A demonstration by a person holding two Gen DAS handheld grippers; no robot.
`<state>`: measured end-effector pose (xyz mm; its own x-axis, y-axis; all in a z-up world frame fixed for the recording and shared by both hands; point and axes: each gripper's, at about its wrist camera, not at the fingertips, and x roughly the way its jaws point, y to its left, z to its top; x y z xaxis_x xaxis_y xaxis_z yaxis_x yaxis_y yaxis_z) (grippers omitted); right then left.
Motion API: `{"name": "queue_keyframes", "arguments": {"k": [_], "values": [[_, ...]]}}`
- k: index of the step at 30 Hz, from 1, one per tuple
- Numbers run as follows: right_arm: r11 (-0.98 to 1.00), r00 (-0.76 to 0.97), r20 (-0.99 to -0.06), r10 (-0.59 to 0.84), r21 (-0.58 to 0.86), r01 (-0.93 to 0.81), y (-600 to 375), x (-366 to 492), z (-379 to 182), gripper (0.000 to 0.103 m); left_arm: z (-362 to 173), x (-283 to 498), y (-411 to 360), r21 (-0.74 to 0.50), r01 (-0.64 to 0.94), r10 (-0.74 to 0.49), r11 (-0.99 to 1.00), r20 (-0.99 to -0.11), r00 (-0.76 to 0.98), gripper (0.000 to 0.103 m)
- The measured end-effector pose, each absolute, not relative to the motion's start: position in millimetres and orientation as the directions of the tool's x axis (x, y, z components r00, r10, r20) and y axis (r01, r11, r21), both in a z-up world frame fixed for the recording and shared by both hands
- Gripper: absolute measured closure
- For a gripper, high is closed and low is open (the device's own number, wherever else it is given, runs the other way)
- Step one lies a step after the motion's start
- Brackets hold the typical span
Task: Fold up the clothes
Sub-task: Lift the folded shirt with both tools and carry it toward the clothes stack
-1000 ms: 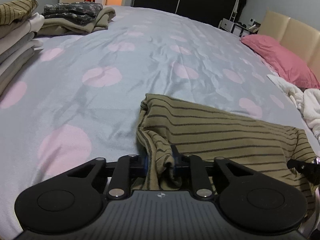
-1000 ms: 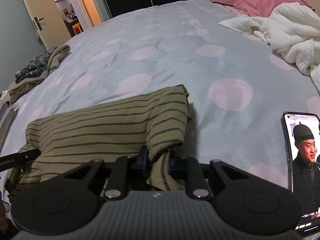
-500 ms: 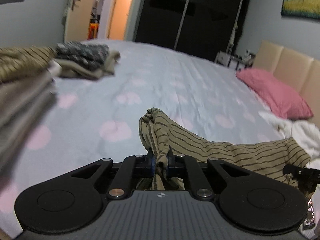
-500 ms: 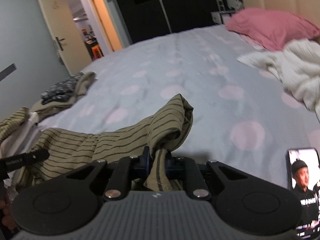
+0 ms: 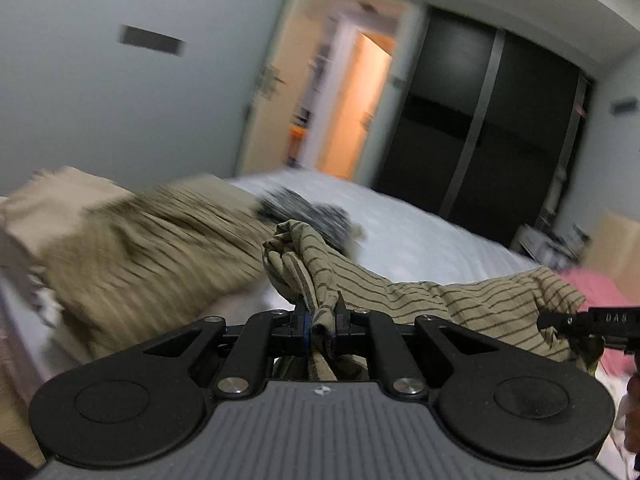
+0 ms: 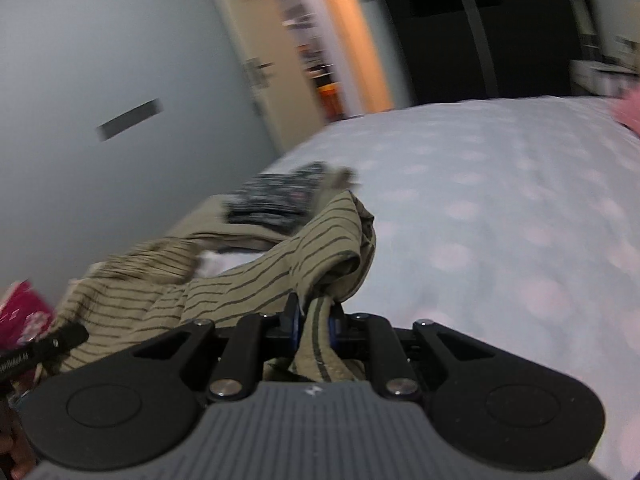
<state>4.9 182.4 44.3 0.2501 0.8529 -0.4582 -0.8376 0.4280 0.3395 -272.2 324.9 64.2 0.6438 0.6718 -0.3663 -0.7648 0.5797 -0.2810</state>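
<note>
An olive garment with dark stripes hangs stretched between my two grippers, lifted off the bed. My left gripper is shut on one bunched end of it. My right gripper is shut on the other end. The tip of the right gripper shows at the right edge of the left wrist view, and the tip of the left gripper shows at the left edge of the right wrist view.
A blurred stack of folded clothes with a striped olive piece on top lies to the left. A dark patterned folded pile sits behind. The bed has a grey cover with pink dots. A pink pillow lies far right.
Both grippers have lifted the striped garment off the bed and swung left toward the stack of folded clothes. The views now tilt up to the wall and door.
</note>
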Motion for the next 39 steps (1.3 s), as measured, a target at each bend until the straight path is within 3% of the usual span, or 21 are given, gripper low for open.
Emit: {"name": "queue_keyframes", "arguments": {"k": [13,23,39], "values": [[0.049,-0.089,-0.454,0.886,0.284,-0.958,410.3,-18.1,107.5,0.089,84.0,-333.2,381.8,-0.403,-0.878,0.872,0.260,-0.292,0.392,0.096],[-0.144,-0.252,-0.462,0.851,0.256,-0.956,546.1,-36.3,115.6,0.089,76.4,-336.6,422.2,-0.428,-0.900,0.914,0.081,-0.329,0.238,0.096],[-0.159,-0.307,-0.565,0.766,0.296,-0.942,637.3,-30.1,32.2,0.089,25.6,-327.3,438.9,-0.429,-0.903,0.905,-0.029,-0.396,0.159,0.094]]}}
